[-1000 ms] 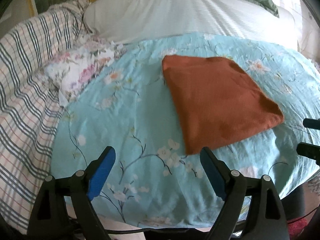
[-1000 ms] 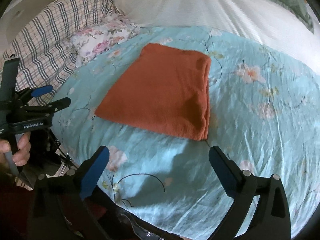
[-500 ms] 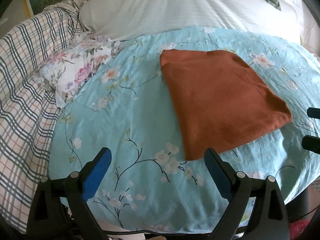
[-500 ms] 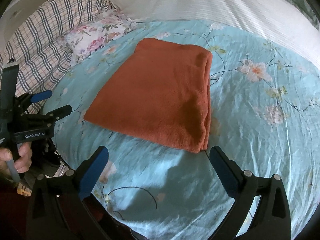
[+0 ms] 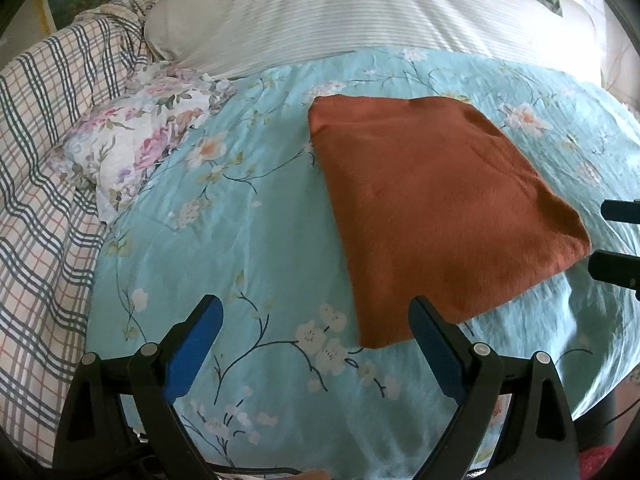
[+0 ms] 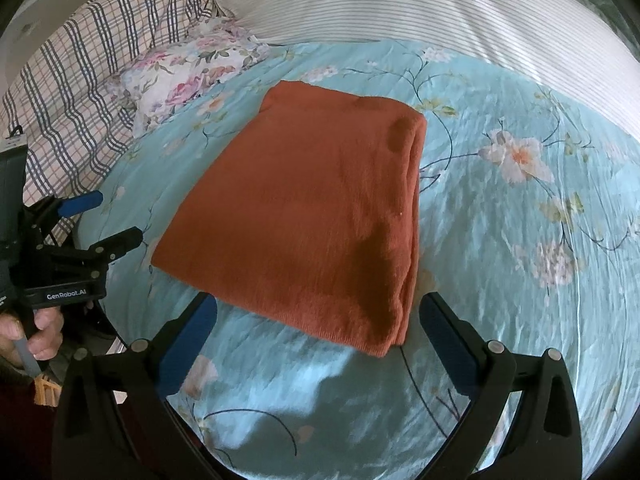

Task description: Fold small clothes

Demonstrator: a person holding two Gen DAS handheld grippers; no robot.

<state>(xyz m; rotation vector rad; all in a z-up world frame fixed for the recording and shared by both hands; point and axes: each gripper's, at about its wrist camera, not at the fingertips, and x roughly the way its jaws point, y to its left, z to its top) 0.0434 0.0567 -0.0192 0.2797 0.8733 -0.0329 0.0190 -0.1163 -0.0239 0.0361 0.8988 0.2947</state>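
A rust-orange cloth (image 5: 432,208) lies folded into a flat rectangle on the turquoise floral bedspread (image 5: 248,240). My left gripper (image 5: 316,316) hovers open at the cloth's near left corner, nothing between its blue pads. The right wrist view has the same cloth (image 6: 312,216) filling the middle, its thick folded edge on the right. My right gripper (image 6: 320,312) stands open just before the cloth's near edge, holding nothing. The left gripper (image 6: 108,220) also shows at the left edge of that view, held by a hand (image 6: 36,332). The right gripper's fingers (image 5: 616,264) poke in at the right edge of the left wrist view.
A small floral cloth (image 5: 136,148) lies bunched at the bedspread's far left. A checked blanket (image 5: 44,168) is heaped along the left side, and a white striped pillow (image 5: 360,12) lies behind. The bed edge runs just below both grippers.
Both grippers have moved in toward the orange cloth, which now looms larger and nearer their fingertips. The cloth itself has not moved.
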